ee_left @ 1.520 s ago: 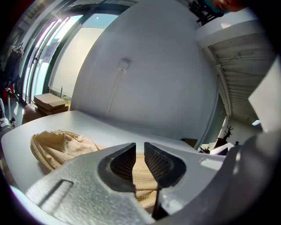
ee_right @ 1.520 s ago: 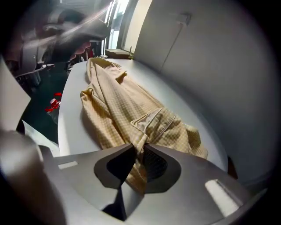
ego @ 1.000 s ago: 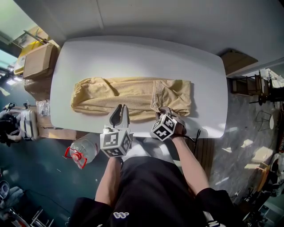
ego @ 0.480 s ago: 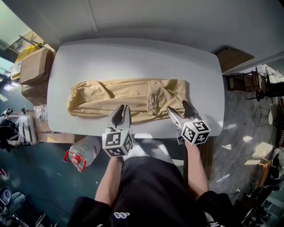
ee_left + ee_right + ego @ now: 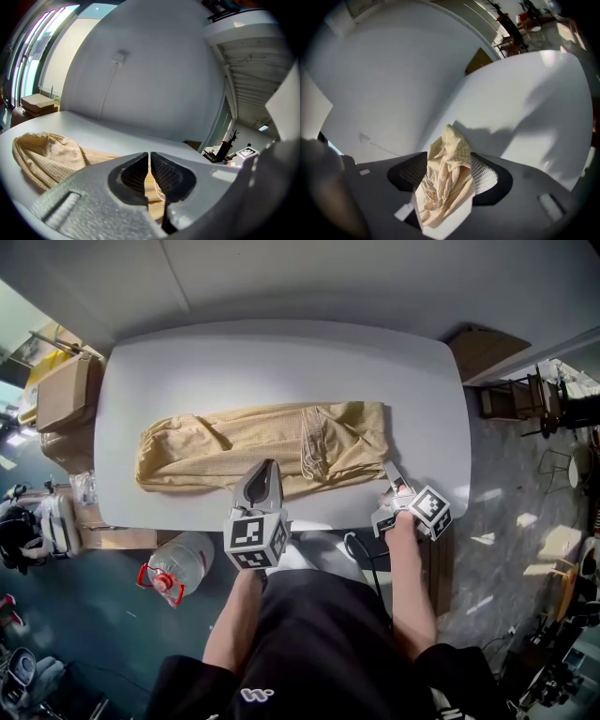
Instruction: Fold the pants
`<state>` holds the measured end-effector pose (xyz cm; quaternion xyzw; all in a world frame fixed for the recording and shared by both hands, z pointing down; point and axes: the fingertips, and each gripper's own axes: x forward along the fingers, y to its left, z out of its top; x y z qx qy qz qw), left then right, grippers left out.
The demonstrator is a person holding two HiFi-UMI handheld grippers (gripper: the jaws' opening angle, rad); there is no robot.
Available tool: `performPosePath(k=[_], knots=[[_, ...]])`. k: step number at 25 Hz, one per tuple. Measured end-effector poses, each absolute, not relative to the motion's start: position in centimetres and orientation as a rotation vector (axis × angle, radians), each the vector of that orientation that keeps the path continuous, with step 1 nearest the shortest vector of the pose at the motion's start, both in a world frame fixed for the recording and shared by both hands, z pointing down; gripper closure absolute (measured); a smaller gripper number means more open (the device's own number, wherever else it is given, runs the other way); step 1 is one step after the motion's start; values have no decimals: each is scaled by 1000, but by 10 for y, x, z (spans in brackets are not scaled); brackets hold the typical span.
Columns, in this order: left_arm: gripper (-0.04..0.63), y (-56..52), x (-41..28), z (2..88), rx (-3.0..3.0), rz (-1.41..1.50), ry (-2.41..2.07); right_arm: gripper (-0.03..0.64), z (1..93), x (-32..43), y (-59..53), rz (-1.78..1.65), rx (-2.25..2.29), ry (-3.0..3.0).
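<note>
Pants (image 5: 234, 442) run lengthwise along the table's (image 5: 281, 352) near edge, with the waist corner seemingly bunched in the closing right gripper (image 5: 394, 484) and the left gripper (image 5: 263, 472) pinched empty mid-length.

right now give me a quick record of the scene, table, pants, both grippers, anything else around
table: white table, holds only the pants
pants: tan pants, laid out long across the table, close to the near edge
left gripper: jaws together, nothing between them, over the near edge of the pants
right gripper: jaws closing on a bunch of cloth at the pants' right near corner
off the table: cardboard box at the left end, water bottle on the floor
</note>
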<state>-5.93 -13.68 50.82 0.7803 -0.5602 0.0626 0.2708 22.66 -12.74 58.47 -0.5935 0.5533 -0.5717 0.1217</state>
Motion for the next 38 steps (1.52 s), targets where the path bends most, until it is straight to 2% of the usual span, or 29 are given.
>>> performPosePath(k=[2,11,13,17,19,27,38], knots=[[575,-136,-59,509,2097,168,-1509,290,601,226,-121,-1736,-1701,1534],[575,-131,-70,512,2076,197,-1539,293,628,222,-129,-1813,-1735,1417],[575,-129,-75,512,2065,199,-1552,336,633,222,-129,-1825,-1784,1424],[575,-126,-78,512,2046,204,-1572,505,645,227,-125,-1854,-1894,1461],[575,-124,-80,512,2040,208,-1580,540,645,225,-126,-1853,-1913,1487],[575,-124,-83,516,2040,218,-1577,560,630,244,-130,-1748,-1919,1494],[575,-126,-73,515,2072,207,-1538,561,612,377,-105,-1568,-2178,1374]])
